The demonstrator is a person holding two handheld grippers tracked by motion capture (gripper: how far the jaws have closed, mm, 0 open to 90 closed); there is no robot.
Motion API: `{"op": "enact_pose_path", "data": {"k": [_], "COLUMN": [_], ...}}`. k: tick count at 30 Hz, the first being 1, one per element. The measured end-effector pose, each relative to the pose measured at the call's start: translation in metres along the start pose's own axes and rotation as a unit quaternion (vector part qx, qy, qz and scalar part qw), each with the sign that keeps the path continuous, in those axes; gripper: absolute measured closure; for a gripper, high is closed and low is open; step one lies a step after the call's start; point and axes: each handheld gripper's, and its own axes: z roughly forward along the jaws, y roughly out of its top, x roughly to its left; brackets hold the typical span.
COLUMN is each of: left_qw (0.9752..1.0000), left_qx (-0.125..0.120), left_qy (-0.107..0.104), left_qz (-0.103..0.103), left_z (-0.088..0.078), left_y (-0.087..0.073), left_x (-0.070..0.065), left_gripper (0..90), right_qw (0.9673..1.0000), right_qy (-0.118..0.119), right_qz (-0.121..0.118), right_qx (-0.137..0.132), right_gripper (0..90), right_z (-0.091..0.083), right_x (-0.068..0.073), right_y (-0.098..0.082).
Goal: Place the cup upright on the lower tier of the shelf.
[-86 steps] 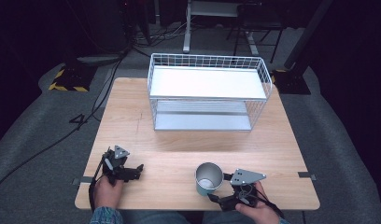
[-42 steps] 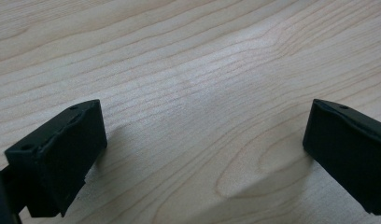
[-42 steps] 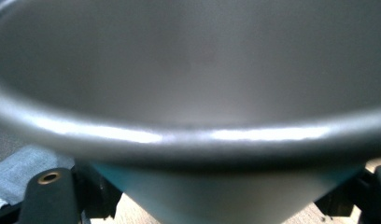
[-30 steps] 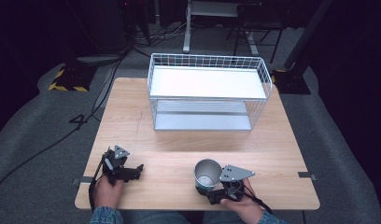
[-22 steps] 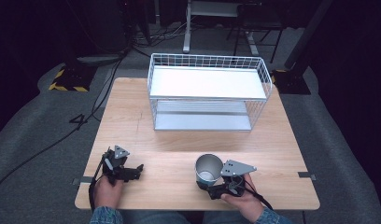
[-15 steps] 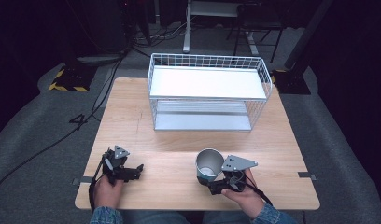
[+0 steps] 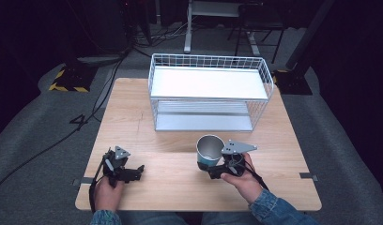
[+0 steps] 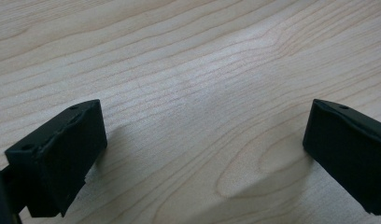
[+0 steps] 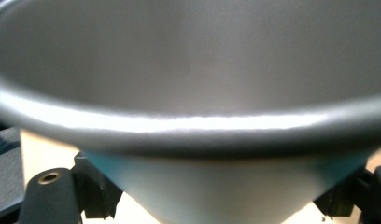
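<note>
In the high view, a metal cup (image 7: 209, 151) is gripped low on its teal base by the right tool (image 7: 217, 169), with the wire rack (image 7: 208, 91) well ahead of it; being held so low, the cup could tip. In the left gripper view, the left tool (image 8: 202, 149) is seen spread wide, empty, over bare counter (image 8: 188, 70). In the right gripper view, the cup's tapered wall is pinched between the jaws, so slipping is judged possible.

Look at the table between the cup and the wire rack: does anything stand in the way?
Nothing visible does. The cup, held in the right claw, has only bare table between it and the rack. The left claw sits off to the side.
</note>
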Motion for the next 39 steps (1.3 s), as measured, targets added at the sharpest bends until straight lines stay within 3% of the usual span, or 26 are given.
{"op": "enact_pose_path", "data": {"k": [21, 31, 39], "left_qw": [1.0000, 1.0000, 1.0000], "left_qx": [0.000, 0.000, 0.001], "left_qy": [0.002, 0.001, 0.002], "left_qz": [-0.005, -0.004, -0.003], "left_z": [0.000, 0.000, 0.000], "left_y": [-0.001, 0.000, 0.000], "left_x": [-0.001, -0.001, -0.001], "left_gripper": [0.0, 0.1, 0.0], "right_qw": [0.9973, 0.9928, 0.9873], "right_qy": [-0.072, -0.113, -0.149], "right_qz": [0.013, 0.041, 0.054], "right_qx": [0.007, -0.002, -0.003], "right_gripper": [20.0, 20.1, 20.0], "right_z": [0.031, 0.049, 0.061], "right_x": [-0.049, -0.071, -0.088], "right_y": [0.028, 0.035, 0.035]}}
